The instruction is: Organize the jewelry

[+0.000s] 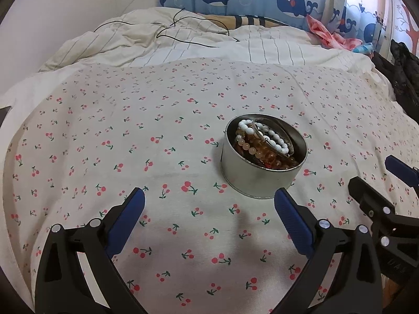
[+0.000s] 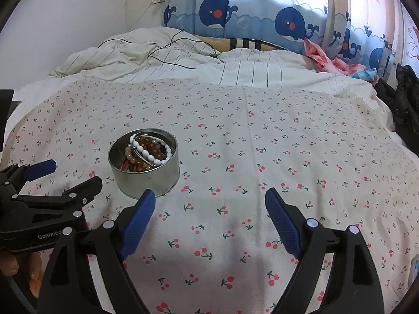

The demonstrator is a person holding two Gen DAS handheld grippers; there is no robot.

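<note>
I'm over a bed spread with a cherry-print cloth (image 1: 131,136) — behind it a rumpled striped white quilt (image 1: 183,41) with a thin black cable (image 1: 183,40) trailing across. A plain white wall (image 2: 78,13) stands left, and whale-print curtains (image 2: 262,18) glow with daylight — pink fabric (image 2: 327,60) bunched beneath them.

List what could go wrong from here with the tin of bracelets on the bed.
1. The metal tin stands on a soft cherry-print sheet, so a push from either gripper may tip it and spill the pieces.
2. The white bead bracelet, amber beads and a thin bangle lie piled together; lifting one could drag others out.
3. The left gripper and right gripper are both open close to the tin and could collide when reaching.
</note>
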